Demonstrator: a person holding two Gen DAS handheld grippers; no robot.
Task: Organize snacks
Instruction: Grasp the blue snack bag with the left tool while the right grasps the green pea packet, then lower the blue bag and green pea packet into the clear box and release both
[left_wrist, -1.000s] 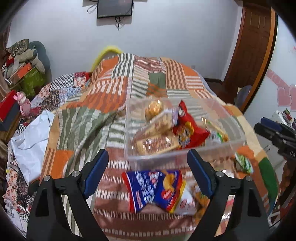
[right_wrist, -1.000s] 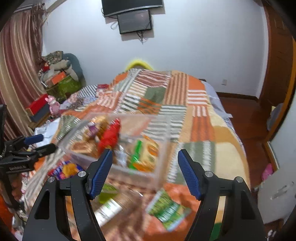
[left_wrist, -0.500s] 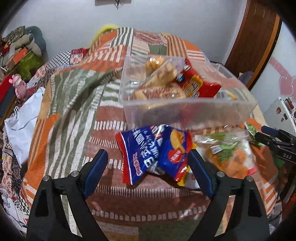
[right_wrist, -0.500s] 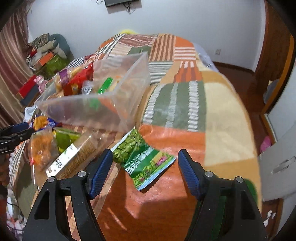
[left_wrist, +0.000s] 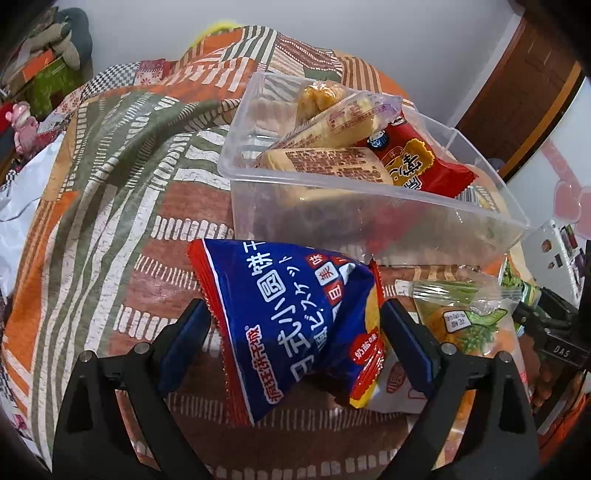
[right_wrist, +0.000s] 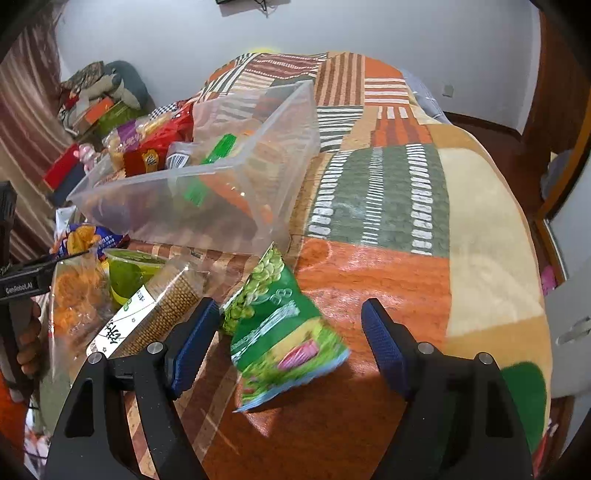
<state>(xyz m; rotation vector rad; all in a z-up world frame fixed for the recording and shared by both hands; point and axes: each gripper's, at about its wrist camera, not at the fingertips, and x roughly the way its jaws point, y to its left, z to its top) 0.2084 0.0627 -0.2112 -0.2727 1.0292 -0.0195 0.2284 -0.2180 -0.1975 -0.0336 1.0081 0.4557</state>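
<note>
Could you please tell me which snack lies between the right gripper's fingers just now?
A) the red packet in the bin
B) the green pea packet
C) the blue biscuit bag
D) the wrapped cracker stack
B: in the right wrist view the green pea packet lies on the quilt between the right gripper and its open fingers, untouched.

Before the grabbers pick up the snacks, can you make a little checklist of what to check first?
1. Blue biscuit bag sits between the left gripper fingers, which have just been opening: ok.
2. Left pads pressing the bag: cannot tell.
3. Green pea bag lies between the open right gripper fingers: ok.
4. Right pads closed on it: not ok.
5. Clear plastic bin has room: ok.
6. Bin stands upright on the quilt: ok.
</note>
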